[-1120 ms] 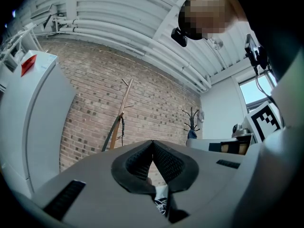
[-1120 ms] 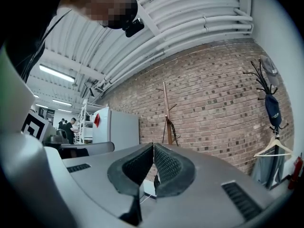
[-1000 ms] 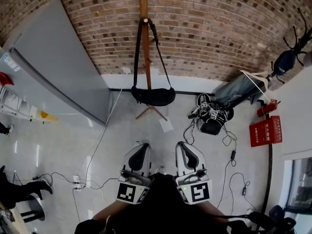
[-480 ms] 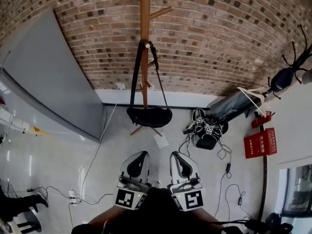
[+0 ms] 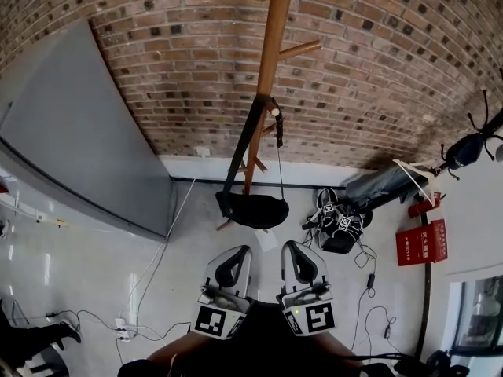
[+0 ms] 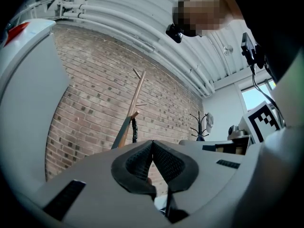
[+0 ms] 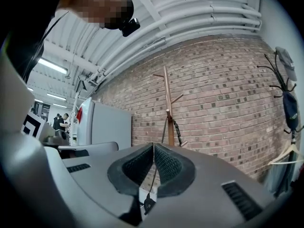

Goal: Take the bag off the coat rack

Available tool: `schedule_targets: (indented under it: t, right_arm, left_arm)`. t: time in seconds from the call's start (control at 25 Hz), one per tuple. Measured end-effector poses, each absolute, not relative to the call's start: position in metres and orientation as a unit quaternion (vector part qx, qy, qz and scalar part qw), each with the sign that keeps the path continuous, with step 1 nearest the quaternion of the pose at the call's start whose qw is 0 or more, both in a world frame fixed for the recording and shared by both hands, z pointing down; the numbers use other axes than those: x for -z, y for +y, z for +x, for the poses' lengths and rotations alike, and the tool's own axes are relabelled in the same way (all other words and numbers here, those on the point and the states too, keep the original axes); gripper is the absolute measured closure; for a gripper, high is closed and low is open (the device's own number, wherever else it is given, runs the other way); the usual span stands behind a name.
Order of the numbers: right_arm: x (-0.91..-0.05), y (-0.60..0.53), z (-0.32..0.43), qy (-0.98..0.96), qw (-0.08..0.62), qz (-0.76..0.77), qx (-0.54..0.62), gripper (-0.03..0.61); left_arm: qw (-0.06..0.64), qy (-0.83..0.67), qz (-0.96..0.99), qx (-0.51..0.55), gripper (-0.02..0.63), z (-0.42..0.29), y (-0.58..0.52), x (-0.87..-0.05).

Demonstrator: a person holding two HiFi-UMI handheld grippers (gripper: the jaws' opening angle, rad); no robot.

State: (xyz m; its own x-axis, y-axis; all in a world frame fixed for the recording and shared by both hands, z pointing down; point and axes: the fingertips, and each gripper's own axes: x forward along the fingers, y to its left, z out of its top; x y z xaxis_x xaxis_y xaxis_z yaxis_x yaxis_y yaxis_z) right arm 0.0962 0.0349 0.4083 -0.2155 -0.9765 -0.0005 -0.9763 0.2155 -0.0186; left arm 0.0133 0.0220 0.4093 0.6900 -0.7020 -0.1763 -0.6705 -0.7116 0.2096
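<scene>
Bag (image 5: pixel 253 210) hangs low on the coat rack (image 5: pixel 267 69), near its feet. Its strap (image 5: pixel 240 148) is looped over a peg partway up the pole. Bag's long axis runs sideways, along the brick wall (image 5: pixel 377 61) behind the rack; strap runs up the pole, so I'd guess it unhooks upward. Left gripper (image 5: pixel 238 251) and right gripper (image 5: pixel 291 248) sit well short of the rack, bag straight ahead between them, left maybe slightly nearer. Both jaw pairs closed tip to tip, holding nothing.
</scene>
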Motion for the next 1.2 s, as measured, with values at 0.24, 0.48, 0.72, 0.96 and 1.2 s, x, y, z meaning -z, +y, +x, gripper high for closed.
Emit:
schedule_targets:
  t: [0.24,0.48,0.72,0.96,1.2]
  right_arm:
    - [-0.403,-0.016,0.081,0.77,0.005,-0.638,0.003,0.56]
    - [-0.401,-0.054,0.082,0.76,0.019,-0.65,0.015,0.56]
    - [-0.383,-0.09,0.084,0.779,0.042,-0.626,0.013,0.558]
    - [-0.364,-0.121,0.09,0.799,0.063,-0.598,-0.002,0.558]
    - [-0.366,-0.156,0.098,0.798,0.041,-0.601,-0.007,0.557]
  left_arm:
    - [0.063,-0.344,0.932,0.097,0.597,0.002,-0.018,-0.412]
    - [0.061,-0.344,0.932,0.095,0.597,-0.006,-0.05,-0.41]
    - [0.07,-0.366,0.923,0.095,0.597,-0.004,-0.074,-0.413]
    - [0.069,-0.391,0.914,0.087,0.597,0.002,-0.096,-0.413]
    - [0.062,-0.408,0.907,0.084,0.597,0.009,-0.116,-0.413]
